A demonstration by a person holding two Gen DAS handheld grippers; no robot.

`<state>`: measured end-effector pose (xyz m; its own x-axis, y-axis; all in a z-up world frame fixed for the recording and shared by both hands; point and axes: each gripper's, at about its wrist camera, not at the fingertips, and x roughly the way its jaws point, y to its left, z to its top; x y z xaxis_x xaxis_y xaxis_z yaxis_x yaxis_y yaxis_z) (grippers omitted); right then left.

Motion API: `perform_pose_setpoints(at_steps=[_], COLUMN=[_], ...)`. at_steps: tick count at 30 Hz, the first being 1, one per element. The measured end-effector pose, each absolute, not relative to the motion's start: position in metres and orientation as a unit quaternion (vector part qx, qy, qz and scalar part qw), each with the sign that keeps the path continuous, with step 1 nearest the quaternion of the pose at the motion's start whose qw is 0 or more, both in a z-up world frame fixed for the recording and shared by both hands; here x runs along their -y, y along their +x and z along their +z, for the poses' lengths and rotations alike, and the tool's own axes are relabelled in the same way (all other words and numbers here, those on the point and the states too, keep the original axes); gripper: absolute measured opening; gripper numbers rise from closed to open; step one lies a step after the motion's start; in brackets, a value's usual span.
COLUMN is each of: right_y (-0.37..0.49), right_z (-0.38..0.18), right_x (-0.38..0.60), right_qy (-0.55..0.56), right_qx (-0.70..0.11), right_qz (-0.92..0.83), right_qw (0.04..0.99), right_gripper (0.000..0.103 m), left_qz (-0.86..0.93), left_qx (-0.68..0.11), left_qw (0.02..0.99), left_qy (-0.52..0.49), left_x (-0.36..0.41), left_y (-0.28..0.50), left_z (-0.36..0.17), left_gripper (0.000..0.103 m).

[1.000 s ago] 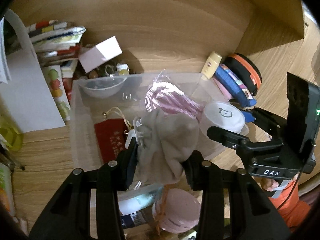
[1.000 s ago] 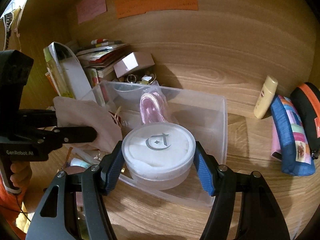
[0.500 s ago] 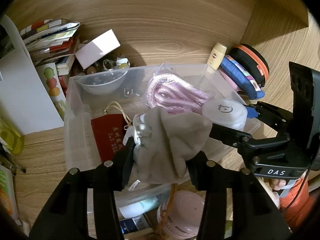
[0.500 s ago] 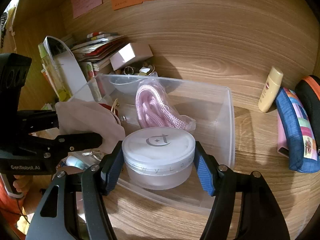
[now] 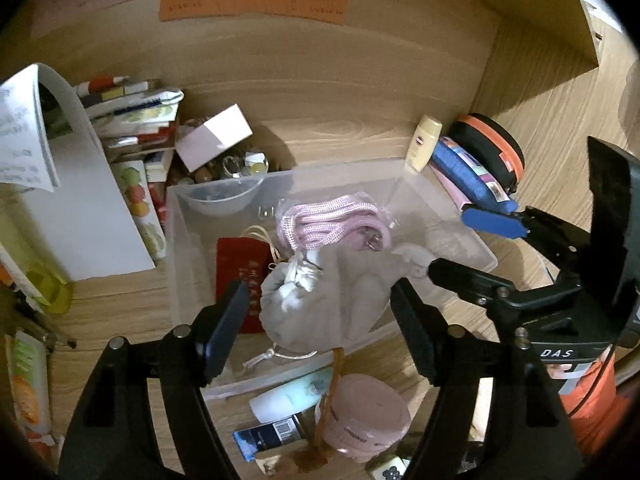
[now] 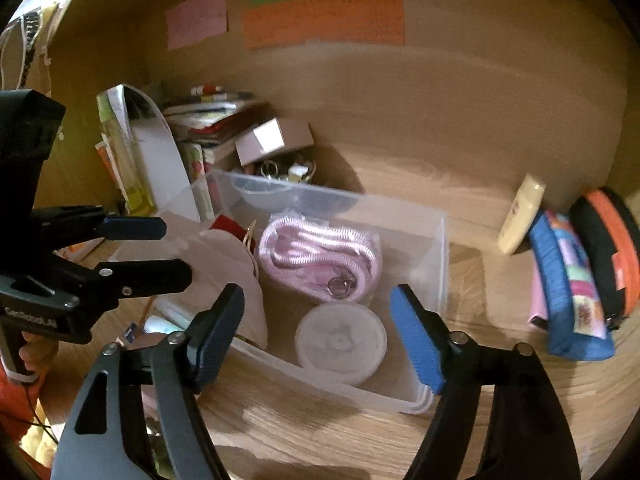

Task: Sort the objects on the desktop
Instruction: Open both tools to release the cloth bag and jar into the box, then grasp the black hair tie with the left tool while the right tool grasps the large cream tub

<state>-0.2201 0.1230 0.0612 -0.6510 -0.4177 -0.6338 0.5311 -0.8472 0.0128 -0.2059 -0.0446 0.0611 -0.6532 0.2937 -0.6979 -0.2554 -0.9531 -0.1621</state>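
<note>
A clear plastic bin (image 5: 176, 248) (image 6: 434, 256) sits on the wooden desk. In it lie a bagged pink rope (image 5: 332, 224) (image 6: 316, 256), a red pouch (image 5: 236, 268), a small clear bowl (image 5: 220, 200), a grey cloth pouch (image 5: 320, 300) (image 6: 232, 276) and a round white jar (image 6: 340, 340). My left gripper (image 5: 318, 320) is open with its jaws wide on either side of the grey pouch, which rests in the bin. My right gripper (image 6: 316, 328) is open above the jar, which stands in the bin's near right corner.
Books and a white box (image 5: 214, 136) stand at the back left. A cream tube (image 6: 520, 212), a blue patterned case (image 6: 568, 284) and a black-orange case (image 6: 608, 248) lie to the right. A pink cup (image 5: 360, 416) and bottles lie in front of the bin.
Both grippers opened. The left one let go of the grey pouch and the right one let go of the white jar; both now rest in the bin. Both grippers drew back.
</note>
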Motion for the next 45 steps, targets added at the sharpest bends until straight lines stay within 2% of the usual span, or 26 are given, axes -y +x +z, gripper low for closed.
perform_pose_setpoints(at_steps=[4,8,15,17,28,37,42,45], right_y=[-0.209,-0.197,-0.173,-0.166,-0.112,-0.075,-0.059,-0.055], right_z=[0.070,0.079,0.091,0.095,0.090,0.075,0.061,0.051], right_x=[-0.124,-0.126,-0.131,-0.132,-0.139,-0.148,-0.152,-0.153], right_qy=[0.315,0.304,0.283,0.278,0.257,0.263,0.271,0.280], right_qx=[-0.093,-0.097,-0.100,-0.101,-0.126,-0.117,-0.116,-0.114], right_qz=[-0.909,-0.914,-0.921,-0.922,-0.929,-0.929,-0.929,-0.927], right_qw=[0.256,0.251,0.248,0.250,0.236,0.233,0.226,0.223], right_gripper=[0.074,0.075,0.080,0.081,0.084,0.087,0.095,0.096], left_qz=[0.914,0.922,0.930,0.933,0.943,0.933,0.928,0.926], left_qx=[0.029,0.033,0.031,0.029,-0.002,-0.008,-0.023,-0.022], left_qw=[0.145,0.136,0.127,0.124,0.080,0.060,0.053,0.061], left_qy=[-0.377,-0.362,-0.342,-0.337,-0.322,-0.356,-0.368,-0.371], left_x=[0.050,0.057,0.061,0.062,0.076,0.087,0.084,0.083], left_y=[-0.198,-0.187,-0.164,-0.157,-0.105,-0.074,-0.064,-0.057], left_z=[0.069,0.079,0.093,0.095,0.092,0.060,0.042,0.034], left_gripper=[0.076,0.086,0.089,0.094,0.095,0.096,0.096,0.095])
